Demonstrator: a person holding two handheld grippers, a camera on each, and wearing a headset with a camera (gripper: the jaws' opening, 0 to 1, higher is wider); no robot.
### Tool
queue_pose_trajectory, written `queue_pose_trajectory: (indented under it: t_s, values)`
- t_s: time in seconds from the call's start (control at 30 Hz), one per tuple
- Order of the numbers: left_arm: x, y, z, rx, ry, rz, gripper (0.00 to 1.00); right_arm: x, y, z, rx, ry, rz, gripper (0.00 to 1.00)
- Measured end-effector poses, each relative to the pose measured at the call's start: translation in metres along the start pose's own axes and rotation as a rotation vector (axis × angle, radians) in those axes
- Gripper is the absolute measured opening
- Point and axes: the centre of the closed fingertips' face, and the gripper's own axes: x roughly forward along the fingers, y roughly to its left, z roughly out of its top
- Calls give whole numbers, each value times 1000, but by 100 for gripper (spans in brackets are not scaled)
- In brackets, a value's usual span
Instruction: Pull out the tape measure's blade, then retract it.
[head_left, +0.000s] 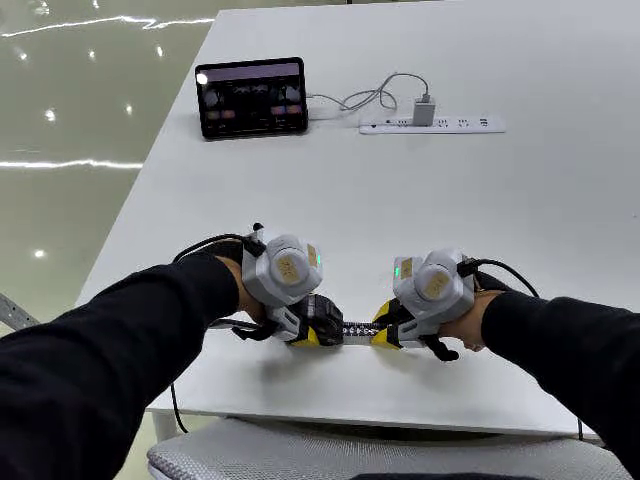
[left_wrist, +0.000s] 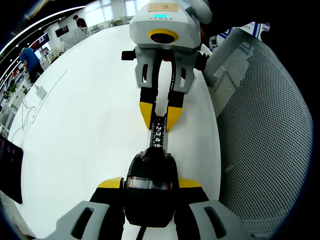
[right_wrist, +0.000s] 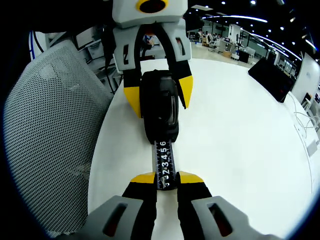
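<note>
- Left gripper (left_wrist: 150, 183) clamps the case (left_wrist: 150, 202) at the table's (head_left: 400, 200) near edge.
- Right gripper (right_wrist: 166, 179) pinches the blade (right_wrist: 163, 159) tip, just right of the case.
- Blade lies left-right; any pull likely goes right.

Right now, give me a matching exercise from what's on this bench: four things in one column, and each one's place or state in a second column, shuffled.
Column one:
1. tape measure case
2. blade
3. tablet
4. power strip

Column two:
A. white, with a charger plugged into it, far side of the table
B. clamped between the jaws of the left hand-held gripper
C. pulled out a short way, its tip pinched by the right hand-held gripper
D. screen lit, at the far left

Pairs: 1-B, 2-C, 3-D, 4-A.
</note>
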Motion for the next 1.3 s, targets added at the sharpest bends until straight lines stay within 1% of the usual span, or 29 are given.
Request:
queue_pose_trajectory:
  t_s: [0.1, 0.3, 0.37, 0.5, 0.6, 0.77, 1.2, 1.3]
  values:
    - [1, 1, 1, -7, -11, -7, 34, -1, 0, -1, -3, -2, -6, 10]
    - [0, 2, 1, -2, -20, -5, 34, -4, -2, -6, 4, 6, -4, 10]
    - [1, 2, 0, -1, -22, -4, 34, -5, -4, -8, 13, 6, -4, 10]
    - [1, 2, 1, -2, -26, -4, 34, -8, -2, -12, 6, 11, -6, 10]
    - [1, 2, 2, -1, -25, -7, 34, -10, -4, -15, 21, 9, -5, 10]
    - [1, 3, 2, -11, -34, -8, 34, -12, -3, -16, 32, 10, -6, 10]
    - [1, 3, 2, -6, -42, -1, 34, -20, -4, -23, 34, 12, 7, 10]
    - [1, 4, 3, -2, -44, -13, 33, -20, -4, -23, 27, 16, 5, 10]
